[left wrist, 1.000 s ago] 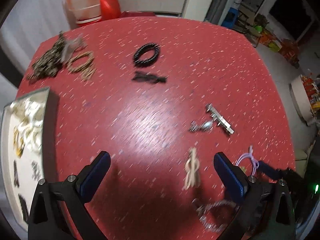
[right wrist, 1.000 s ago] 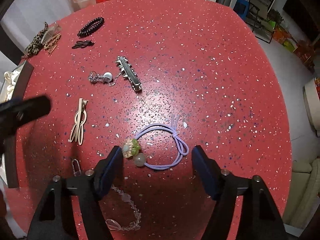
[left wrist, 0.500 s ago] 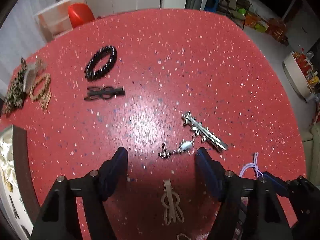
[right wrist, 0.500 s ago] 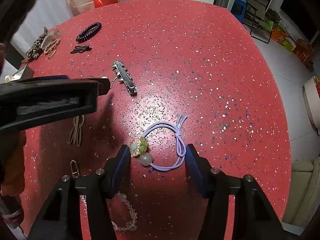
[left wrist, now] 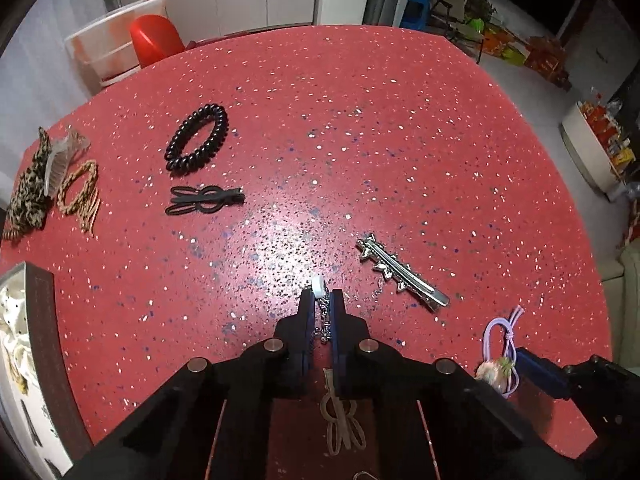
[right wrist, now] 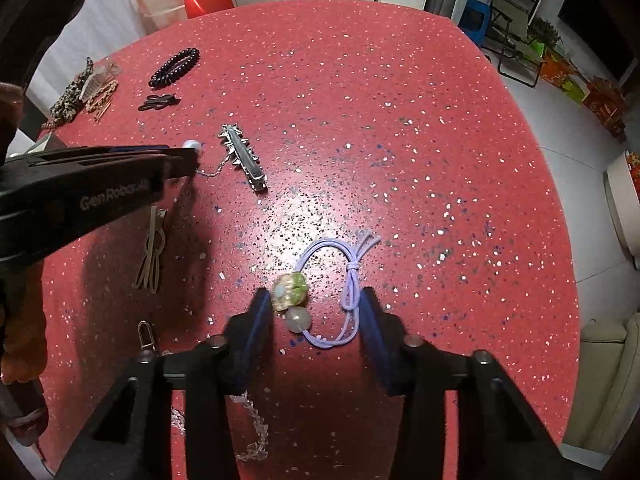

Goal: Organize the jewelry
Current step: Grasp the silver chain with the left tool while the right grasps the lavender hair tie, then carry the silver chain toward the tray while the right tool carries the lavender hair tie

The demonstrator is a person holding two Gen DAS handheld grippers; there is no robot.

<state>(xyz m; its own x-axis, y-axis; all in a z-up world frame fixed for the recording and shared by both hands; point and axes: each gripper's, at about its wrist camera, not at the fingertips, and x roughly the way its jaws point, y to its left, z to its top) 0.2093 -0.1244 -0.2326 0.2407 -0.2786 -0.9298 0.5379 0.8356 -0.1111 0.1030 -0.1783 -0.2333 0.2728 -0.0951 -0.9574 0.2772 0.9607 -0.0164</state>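
My left gripper [left wrist: 321, 298] is shut on a silver chain with a white pearl bead [left wrist: 318, 285], which sticks out between the fingertips; it also shows in the right wrist view [right wrist: 191, 145], with the chain trailing [right wrist: 214, 171] toward a spiked silver hair clip [right wrist: 244, 158]. My right gripper [right wrist: 314, 300] is open, its jaws on either side of a lilac hair tie with a green flower and bead [right wrist: 294, 294] lying on the red table [right wrist: 380, 140]. A jewelry tray [left wrist: 24, 344] sits at the left edge.
Loose on the table: black spiral tie [left wrist: 197, 138], black clip [left wrist: 204, 200], beige clip [right wrist: 152, 252], leopard scrunchie and braided ties [left wrist: 52, 184], a clear bead chain [right wrist: 252, 432]. A plastic tub [left wrist: 116, 44] stands beyond the far edge.
My left gripper has moved forward and closed on the pearl chain. My right gripper has narrowed around the lilac hair tie.
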